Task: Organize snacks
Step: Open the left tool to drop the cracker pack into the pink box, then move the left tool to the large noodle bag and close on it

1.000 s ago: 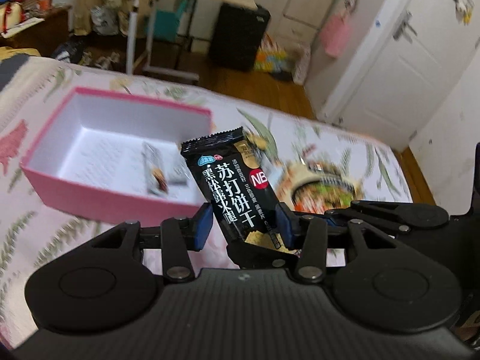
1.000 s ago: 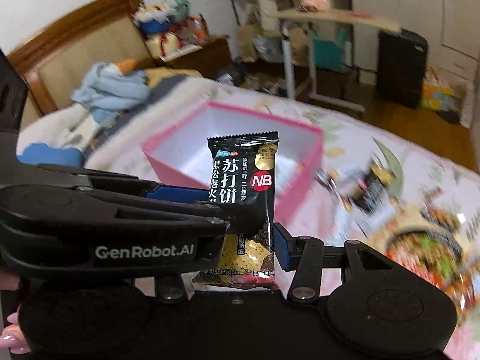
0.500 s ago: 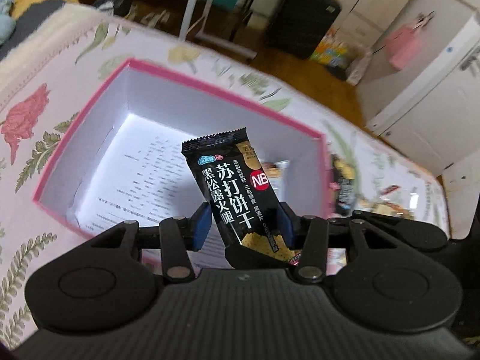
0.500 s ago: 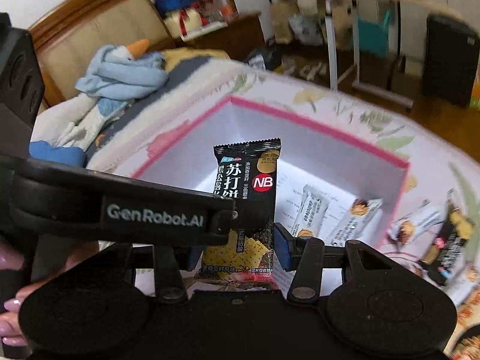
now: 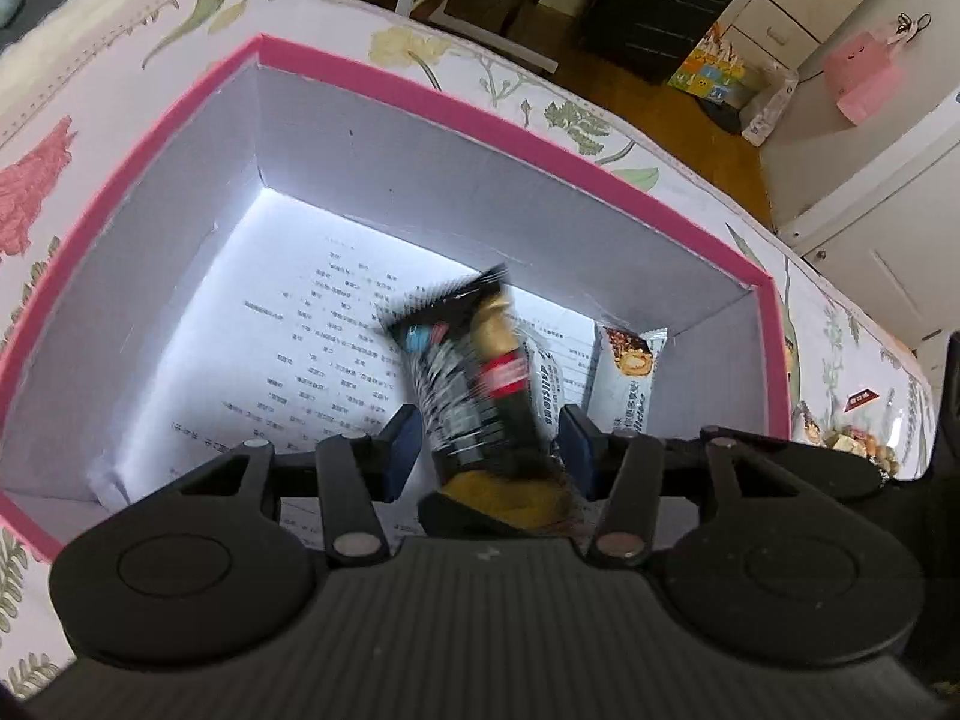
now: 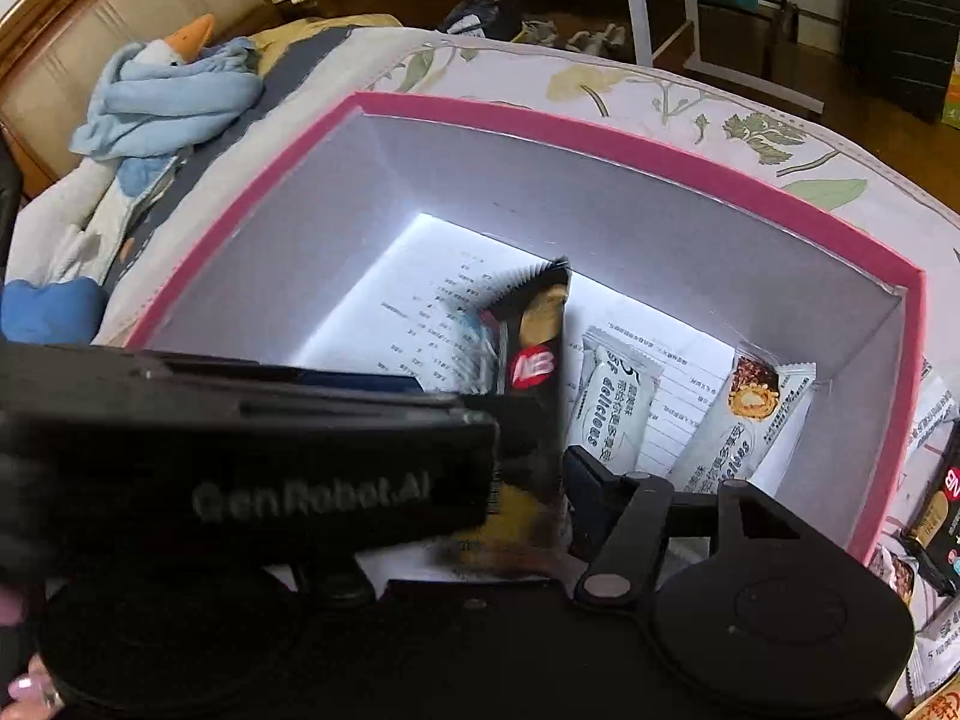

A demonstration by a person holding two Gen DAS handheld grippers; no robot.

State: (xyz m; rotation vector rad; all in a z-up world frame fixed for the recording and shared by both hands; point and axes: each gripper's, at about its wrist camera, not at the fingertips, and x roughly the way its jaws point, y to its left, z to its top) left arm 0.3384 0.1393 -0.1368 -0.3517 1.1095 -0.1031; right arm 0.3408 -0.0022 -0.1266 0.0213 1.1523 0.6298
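The black foil cracker packet with the red NB logo (image 5: 474, 372) is motion-blurred over the open pink-rimmed cardboard box (image 5: 456, 105) on the floral bed cover (image 5: 150, 18). Its long axis runs away from the camera, crimped top end aimed at the far wall of the box, tilted a bit left. The left hand-held gripper (image 5: 486, 441) has its blue pads wide apart, with visible gaps either side of the packet, so nothing's pinched. Two white snack bars (image 6: 612, 396) lie on the printed paper lining the box. Right hand-held gripper (image 6: 564, 474): left one blocks it, can't tell its state.
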